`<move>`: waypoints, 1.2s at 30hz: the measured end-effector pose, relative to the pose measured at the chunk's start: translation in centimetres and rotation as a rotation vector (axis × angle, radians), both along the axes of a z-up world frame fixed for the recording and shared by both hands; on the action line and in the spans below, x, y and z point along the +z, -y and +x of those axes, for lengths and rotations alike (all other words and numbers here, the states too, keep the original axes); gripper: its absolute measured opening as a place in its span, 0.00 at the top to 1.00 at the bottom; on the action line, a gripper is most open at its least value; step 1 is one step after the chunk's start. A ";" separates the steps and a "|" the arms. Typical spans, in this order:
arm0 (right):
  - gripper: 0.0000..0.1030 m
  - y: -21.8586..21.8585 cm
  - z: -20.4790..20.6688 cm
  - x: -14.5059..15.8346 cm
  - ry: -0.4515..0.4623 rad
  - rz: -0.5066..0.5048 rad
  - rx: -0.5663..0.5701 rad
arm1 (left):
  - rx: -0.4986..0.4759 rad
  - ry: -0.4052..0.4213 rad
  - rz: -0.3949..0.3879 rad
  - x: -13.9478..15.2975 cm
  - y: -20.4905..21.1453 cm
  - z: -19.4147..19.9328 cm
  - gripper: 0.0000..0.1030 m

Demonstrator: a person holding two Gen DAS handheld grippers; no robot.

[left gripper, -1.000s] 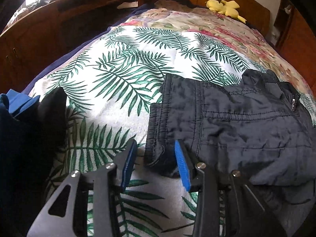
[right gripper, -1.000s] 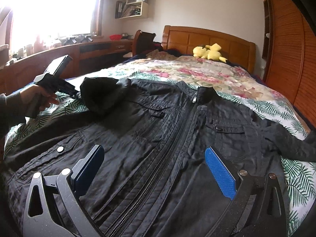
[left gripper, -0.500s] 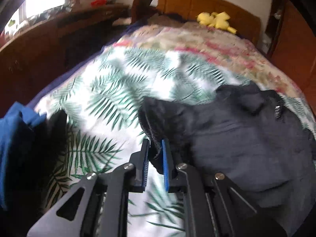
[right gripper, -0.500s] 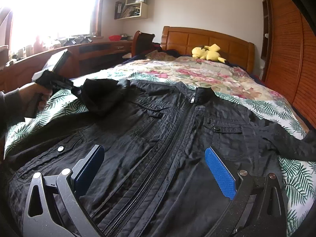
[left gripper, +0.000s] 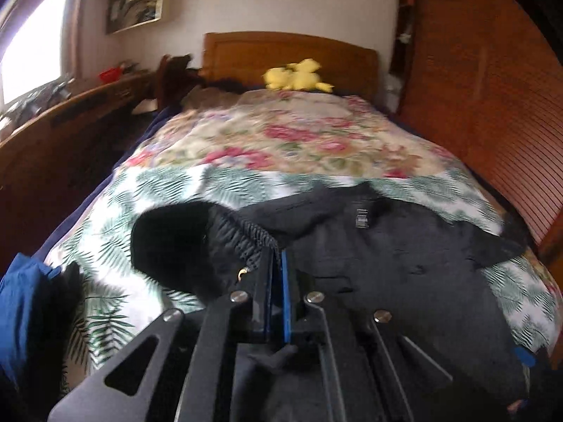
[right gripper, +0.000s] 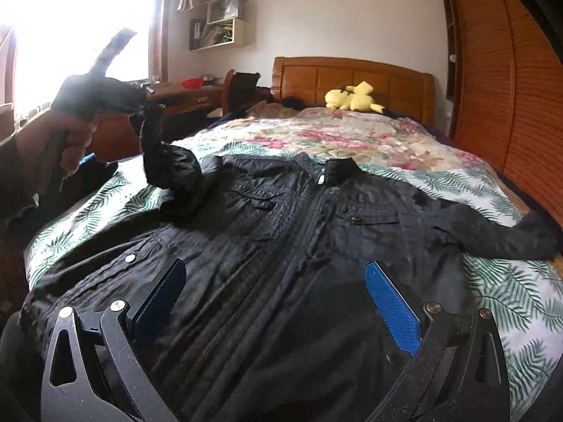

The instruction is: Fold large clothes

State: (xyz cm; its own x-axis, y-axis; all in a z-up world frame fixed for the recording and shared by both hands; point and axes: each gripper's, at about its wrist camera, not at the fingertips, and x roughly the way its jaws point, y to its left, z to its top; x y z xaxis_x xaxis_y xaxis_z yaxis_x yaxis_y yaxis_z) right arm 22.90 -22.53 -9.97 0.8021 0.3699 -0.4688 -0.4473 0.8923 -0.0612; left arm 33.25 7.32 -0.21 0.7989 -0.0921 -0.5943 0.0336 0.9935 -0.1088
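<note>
A black zip-up jacket (right gripper: 288,232) lies front-up and spread across the bed, collar toward the headboard. Its left sleeve (right gripper: 165,165) is lifted off the cover, hanging from my left gripper (right gripper: 147,103), which a hand holds up at the left. In the left wrist view that gripper (left gripper: 276,256) is shut on the sleeve cuff (left gripper: 239,242), blue pads pressed together over the fabric. My right gripper (right gripper: 278,274) hovers over the jacket's lower front, wide open, with nothing gripped. The other sleeve (right gripper: 492,225) trails off to the right.
A palm-leaf cover (right gripper: 510,281) and a floral quilt (right gripper: 352,137) cover the bed. A yellow plush toy (right gripper: 352,96) sits by the wooden headboard (right gripper: 352,74). A wooden desk (right gripper: 183,95) runs along the left, a slatted wardrobe (right gripper: 510,88) on the right. Blue clothing (left gripper: 21,299) lies at the bed's left edge.
My left gripper closed on the sleeve cuff and rose, lifting the sleeve off the bed toward the jacket. The right gripper edged slightly forward, still open.
</note>
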 end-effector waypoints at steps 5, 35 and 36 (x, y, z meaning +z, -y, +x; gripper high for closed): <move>0.00 2.0 -2.0 0.9 0.006 0.039 -0.024 | -0.102 0.022 0.015 1.1 5.3 -3.4 1.00; 0.10 -11.1 0.2 -0.7 -0.157 -0.017 0.281 | 0.032 0.057 0.007 -4.1 -4.1 -18.7 0.79; 0.10 -12.1 0.3 -0.9 -0.162 -0.023 0.303 | 0.040 0.061 0.006 -4.2 -4.6 -19.0 0.79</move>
State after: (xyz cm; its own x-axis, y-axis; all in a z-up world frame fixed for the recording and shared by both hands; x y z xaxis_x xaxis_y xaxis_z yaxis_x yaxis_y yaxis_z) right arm 23.23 -10.42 -10.88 0.5720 0.5674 -0.5923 -0.6971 0.7168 0.0135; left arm 14.27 11.93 -4.36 0.8366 -0.0561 -0.5449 0.0001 0.9948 -0.1023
